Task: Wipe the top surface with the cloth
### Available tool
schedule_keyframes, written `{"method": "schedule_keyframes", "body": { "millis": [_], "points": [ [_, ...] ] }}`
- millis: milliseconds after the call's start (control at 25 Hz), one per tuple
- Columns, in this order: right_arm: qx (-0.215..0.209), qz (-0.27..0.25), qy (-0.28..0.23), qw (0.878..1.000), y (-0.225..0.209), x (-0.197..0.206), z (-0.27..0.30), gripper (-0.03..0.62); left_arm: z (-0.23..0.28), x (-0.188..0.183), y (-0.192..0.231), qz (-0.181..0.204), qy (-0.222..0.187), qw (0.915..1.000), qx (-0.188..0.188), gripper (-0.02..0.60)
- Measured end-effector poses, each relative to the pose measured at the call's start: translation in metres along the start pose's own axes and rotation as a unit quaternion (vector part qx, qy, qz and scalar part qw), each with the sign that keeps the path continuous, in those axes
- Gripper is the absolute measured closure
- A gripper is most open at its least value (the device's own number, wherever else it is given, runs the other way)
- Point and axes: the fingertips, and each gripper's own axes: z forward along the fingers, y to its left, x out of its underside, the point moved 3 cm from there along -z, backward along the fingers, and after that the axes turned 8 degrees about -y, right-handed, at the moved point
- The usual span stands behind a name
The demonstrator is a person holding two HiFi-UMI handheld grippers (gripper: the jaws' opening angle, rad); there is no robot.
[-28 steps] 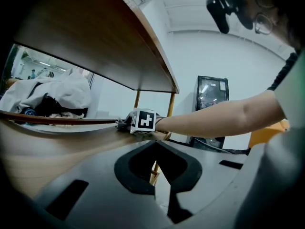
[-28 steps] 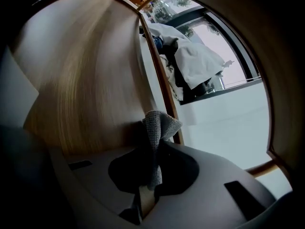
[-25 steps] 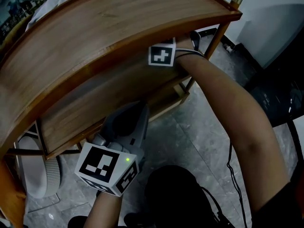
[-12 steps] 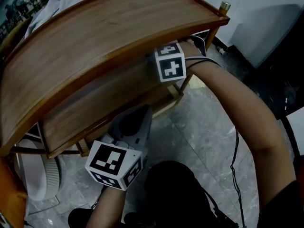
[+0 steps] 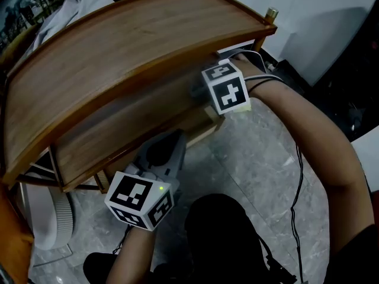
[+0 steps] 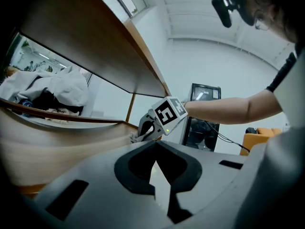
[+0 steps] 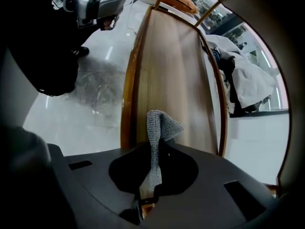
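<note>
Your right tool [image 7: 151, 178] is clamped on the grey cloth [image 7: 159, 125], which hangs over the lower shelf [image 7: 176, 66] beneath the top surface [image 5: 130, 40]. Your left tool [image 6: 157, 173] is nearer you, jaws together and holding nothing.

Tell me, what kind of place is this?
Probably an indoor room, maybe a home or a workroom; I can't be sure. There's a curved wooden shelf, a grey stone floor, white walls, and an orange chair beside a dark screen.
</note>
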Motion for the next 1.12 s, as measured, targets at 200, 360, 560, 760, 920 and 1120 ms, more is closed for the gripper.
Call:
{"method": "schedule_keyframes", "body": {
  "millis": [200, 360, 560, 760, 920, 1120],
  "points": [
    [-0.029, -0.002, 0.001, 1.0, 0.006, -0.003, -0.005, 0.562, -0.006, -0.011, 0.013, -0.015, -0.025, 0.9995, -0.009, 0.569],
    [0.005, 0.001, -0.012, 1.0, 0.001, 0.0, -0.001, 0.562, -0.004, -0.005, 0.014, -0.003, 0.004, 1.0, -0.005, 0.569],
    [0.213, 0.04, 0.002, 0.976, -0.039, 0.022, 0.009, 0.562, 0.01, 0.001, 0.003, 0.002, 0.014, 0.9997, 0.018, 0.569],
    [0.295, 0.108, 0.009, 0.949, -0.086, 0.037, 0.017, 0.562, 0.025, -0.003, -0.001, 0.013, 0.008, 0.9994, 0.032, 0.569],
    [0.297, 0.138, 0.022, 0.945, -0.118, 0.045, 0.027, 0.562, 0.025, -0.003, 0.002, 0.019, 0.013, 0.9994, 0.025, 0.569],
    [0.291, 0.146, 0.054, 0.944, -0.137, 0.063, 0.033, 0.562, 0.023, -0.001, -0.003, 0.036, 0.025, 0.9987, 0.027, 0.569]
  ]
}}
